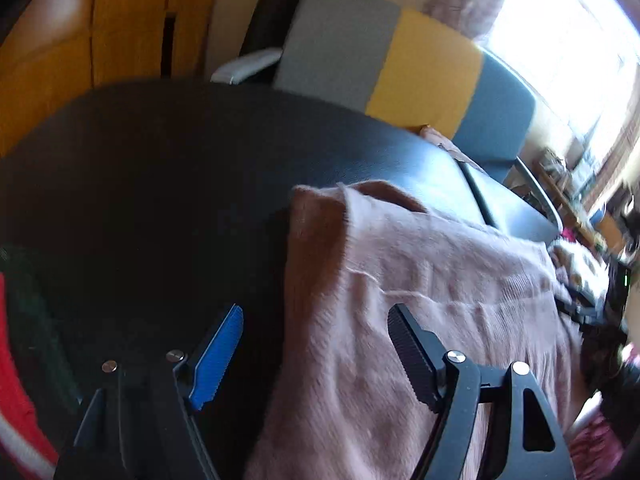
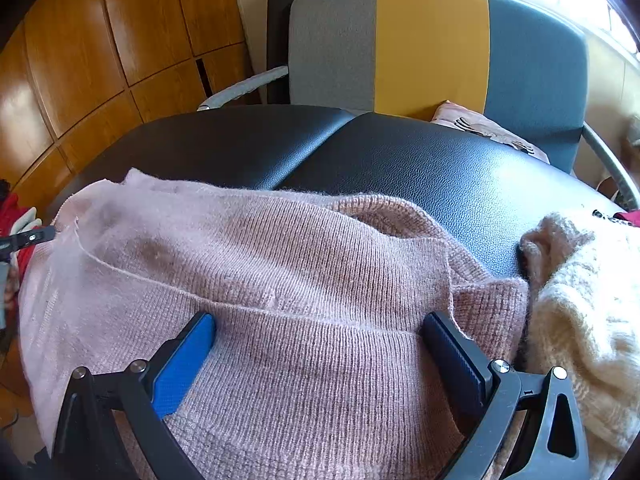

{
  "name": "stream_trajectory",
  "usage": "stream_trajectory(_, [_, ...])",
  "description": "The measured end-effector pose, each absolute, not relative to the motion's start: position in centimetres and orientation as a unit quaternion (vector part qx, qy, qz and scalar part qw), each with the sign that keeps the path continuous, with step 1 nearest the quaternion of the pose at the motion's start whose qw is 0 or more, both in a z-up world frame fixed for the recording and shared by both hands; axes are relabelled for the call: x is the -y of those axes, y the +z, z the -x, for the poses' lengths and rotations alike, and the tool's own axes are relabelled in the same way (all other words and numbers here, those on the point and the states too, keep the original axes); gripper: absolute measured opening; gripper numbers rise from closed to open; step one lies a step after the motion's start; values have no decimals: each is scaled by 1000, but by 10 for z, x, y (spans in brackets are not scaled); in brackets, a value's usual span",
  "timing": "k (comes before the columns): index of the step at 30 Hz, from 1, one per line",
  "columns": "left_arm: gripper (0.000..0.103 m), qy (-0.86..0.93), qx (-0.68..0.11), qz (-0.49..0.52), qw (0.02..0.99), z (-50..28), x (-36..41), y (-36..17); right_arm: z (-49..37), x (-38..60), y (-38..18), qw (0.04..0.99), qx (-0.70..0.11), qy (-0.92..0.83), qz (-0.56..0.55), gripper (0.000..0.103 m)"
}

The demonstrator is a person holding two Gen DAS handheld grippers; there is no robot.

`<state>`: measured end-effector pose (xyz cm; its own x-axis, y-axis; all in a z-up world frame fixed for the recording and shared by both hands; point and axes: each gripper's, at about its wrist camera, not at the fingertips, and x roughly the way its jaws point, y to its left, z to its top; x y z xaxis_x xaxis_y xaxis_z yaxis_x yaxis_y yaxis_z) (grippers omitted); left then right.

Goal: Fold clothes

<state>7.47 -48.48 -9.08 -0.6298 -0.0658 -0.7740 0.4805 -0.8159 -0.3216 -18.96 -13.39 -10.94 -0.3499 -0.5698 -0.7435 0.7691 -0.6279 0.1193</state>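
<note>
A pink knitted sweater lies partly folded on a black padded table. In the left wrist view the sweater fills the lower right, its left edge running down between the fingers. My left gripper is open over that edge, holding nothing. My right gripper is open low over the sweater's middle, the knit lying between the fingers, not pinched. The tip of the left gripper shows at the far left of the right wrist view.
A cream fluffy knit lies right of the sweater. A chair with grey, yellow and blue back stands behind the table, a pink garment on its seat. Red clothing lies at left. Wooden cabinets stand behind.
</note>
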Motion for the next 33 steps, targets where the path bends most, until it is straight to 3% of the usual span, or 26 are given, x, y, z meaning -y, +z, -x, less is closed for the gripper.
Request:
stream_trajectory(3, [75,-848,-288,-420,146,-63,500,-101,190,133,-109,415,-122,-811,-395,103])
stream_trajectory(13, [71,-837,-261,-467,112,-38,494,-108,194,131,-109,425,-104,-806,-398,103])
stream_trajectory(14, [67,-836,-268,-466,108,-39,494,-108,194,131,-109,426,-102,-806,-398,103])
stream_trajectory(16, [47,-834,-287,-459,102,-43,496,-109,195,131,-109,427,-99,-805,-399,103])
stream_trajectory(17, [26,-833,-296,-456,99,-45,497,-109,195,131,-109,428,-99,-805,-399,103])
stream_trajectory(28, [21,-817,-411,-394,91,-78,511,-109,194,134,-106,424,-109,-801,-408,103])
stream_trajectory(33, [21,-819,-408,-391,98,-87,514,-96,189,132,-84,460,-136,-767,-427,103])
